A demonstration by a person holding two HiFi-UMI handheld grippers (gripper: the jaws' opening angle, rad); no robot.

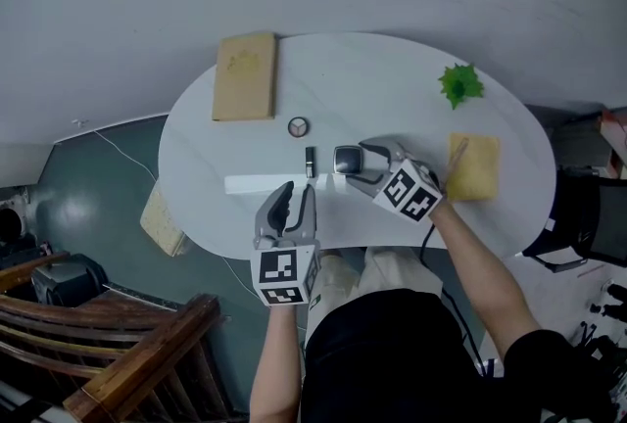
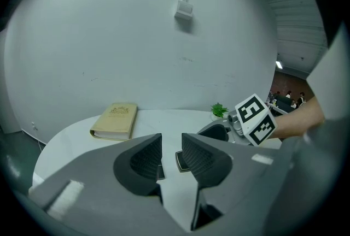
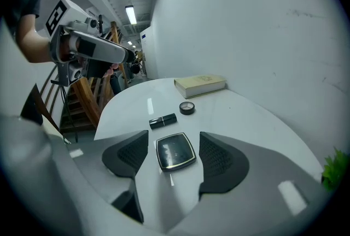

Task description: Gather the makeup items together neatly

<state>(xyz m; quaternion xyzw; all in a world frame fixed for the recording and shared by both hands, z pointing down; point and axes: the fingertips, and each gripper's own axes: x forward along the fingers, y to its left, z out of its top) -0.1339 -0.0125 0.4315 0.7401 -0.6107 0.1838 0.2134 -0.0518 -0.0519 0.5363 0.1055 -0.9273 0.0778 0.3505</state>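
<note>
Right tool (image 3: pixel 173 146) tilts down over the compact (image 3: pixel 175 151), jaws apart.

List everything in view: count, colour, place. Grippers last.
table: one, white, oval
book: one, tan, table's far left
round pot: one, small, dark-rimmed, mid-table
lipstick: one, black, left of compact
compact: one, square, dark, gold-edged, on table between right gripper's jaws
plant: one, green, far right
flat pad: one, yellow, right side
chair: one, brown wood, floor, lower left
left gripper: grey, near edge, open, empty
right gripper: grey, open, astride compact
</note>
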